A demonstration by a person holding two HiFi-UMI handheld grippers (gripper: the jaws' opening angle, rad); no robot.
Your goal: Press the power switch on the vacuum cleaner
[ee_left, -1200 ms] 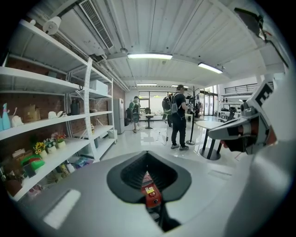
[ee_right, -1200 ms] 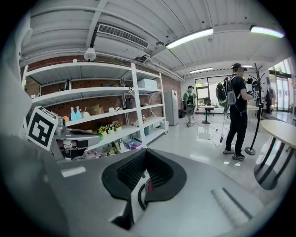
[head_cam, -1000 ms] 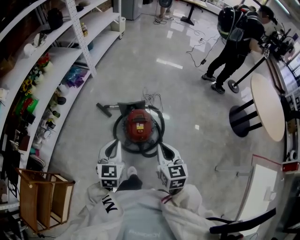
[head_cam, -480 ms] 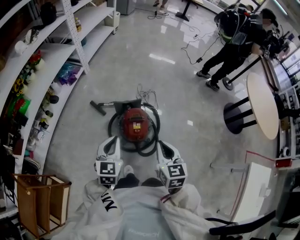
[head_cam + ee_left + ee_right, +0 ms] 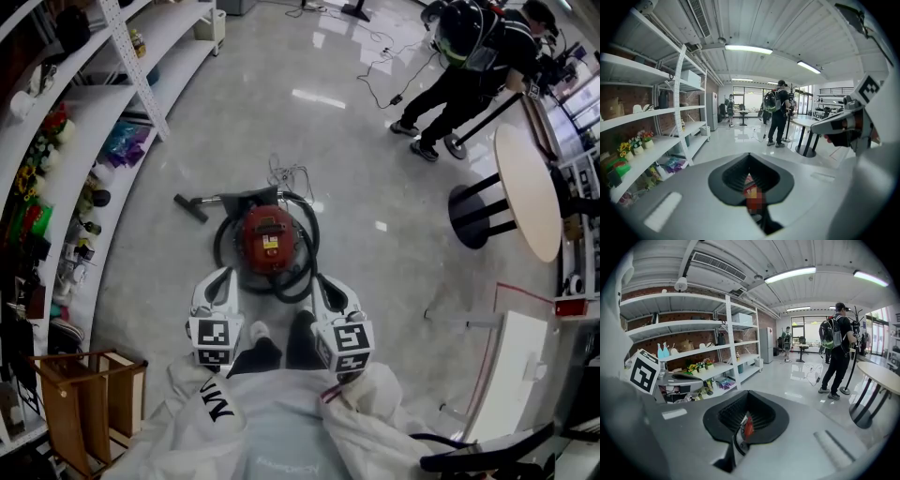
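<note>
Judging progress at zero so far: no contact with the vacuum cleaner (image 5: 269, 239), no press made. Finding it on the floor straight ahead, a red canister ringed by its black hose (image 5: 307, 262), with the floor nozzle (image 5: 190, 207) lying off to its left. Holding the left gripper (image 5: 222, 277) and right gripper (image 5: 322, 279) up in front of the body, pointing forward, one either side of the canister's near edge in the head view and apart from it. Reading both as fully closed: jaws pressed together, nothing gripped. Seeing only a diamond-shaped opening behind the closed tips in each gripper view, with a sliver of red canister showing through.

Left to do, by estimate: find the power switch, bring one closed tip down onto it, push. Cannot pick out the switch from here, too small on the canister top. Expecting a closed tip to serve fine as a poker, so probably no need to open.

On writing: spotting a pale rectangular label (image 5: 270, 242) on the canister top, some yellow in it, print too small to read, no brand legible. Noting black-and-white square markers on the cubes (image 5: 214, 339) at the back of each gripper, patterns rather than text. Making out large dark letters on the white left sleeve (image 5: 217, 405), seen at an angle, not safely readable. Finding faint print on the chest too, illegible.
</note>
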